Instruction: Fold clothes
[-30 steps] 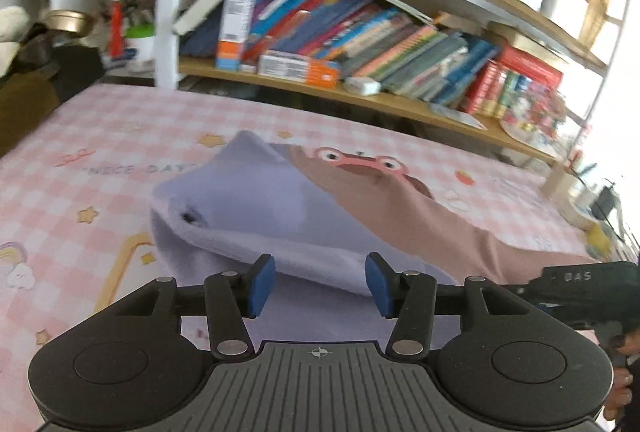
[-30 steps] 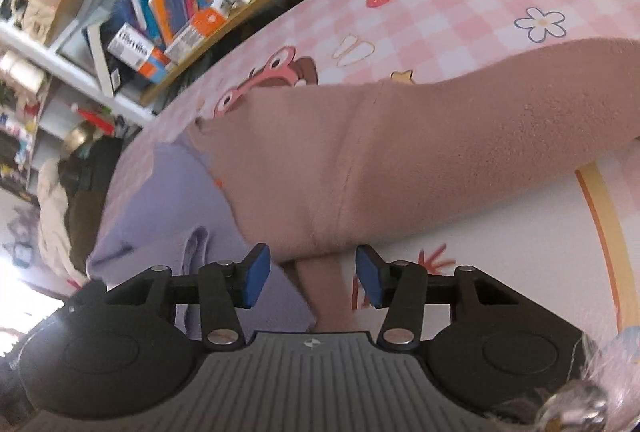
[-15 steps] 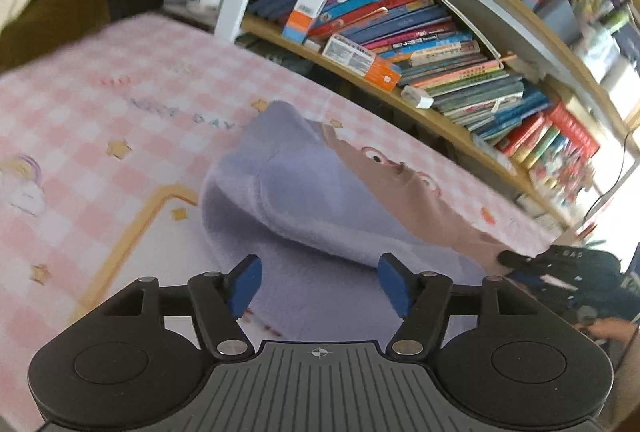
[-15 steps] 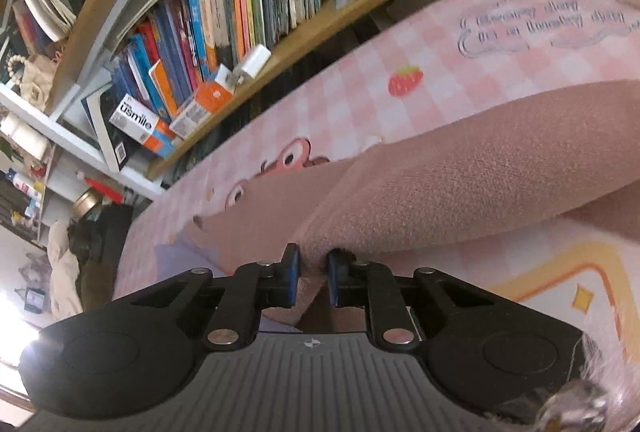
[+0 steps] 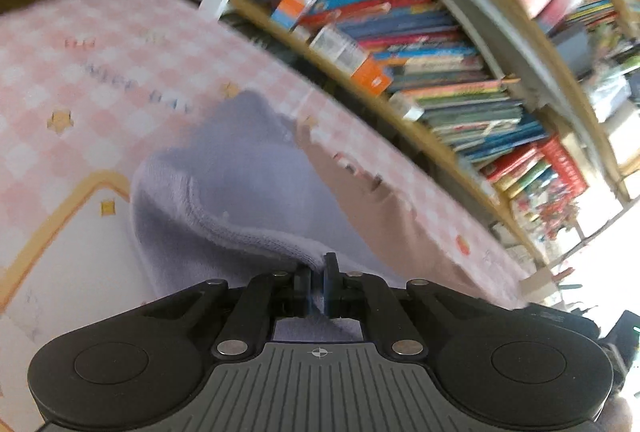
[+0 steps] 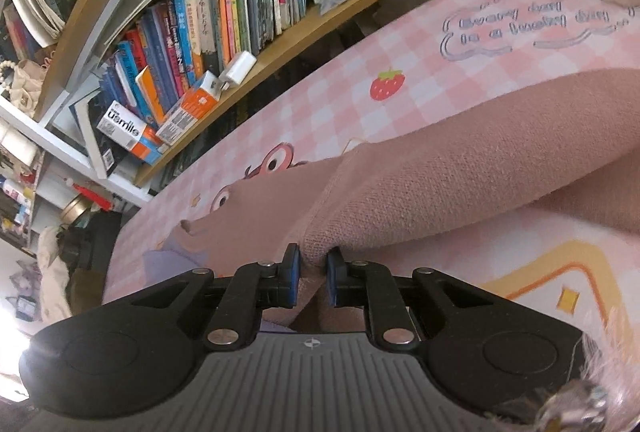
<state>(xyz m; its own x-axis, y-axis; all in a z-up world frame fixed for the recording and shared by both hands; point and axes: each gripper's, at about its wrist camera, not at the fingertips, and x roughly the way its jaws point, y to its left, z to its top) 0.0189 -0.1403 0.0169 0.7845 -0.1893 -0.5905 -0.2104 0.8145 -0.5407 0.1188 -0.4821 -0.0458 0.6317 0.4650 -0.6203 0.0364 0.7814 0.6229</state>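
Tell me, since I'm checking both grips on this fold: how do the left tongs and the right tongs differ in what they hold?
The left tongs pinch a lavender ribbed edge; the right tongs pinch a brown, coarser-knit fold. The left fingers sit nearly together on thin cloth; the right fingers stand a little wider around a thicker bunch. Both are shut on cloth lifted above the pink checked mat, beside the bookshelf.

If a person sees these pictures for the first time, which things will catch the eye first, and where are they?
First comes the two-coloured garment on the pink checked mat: its lilac part is pinched at the hem by the left gripper, and its brown part by the right gripper. Behind the mat, a crowded bookshelf fills the background.
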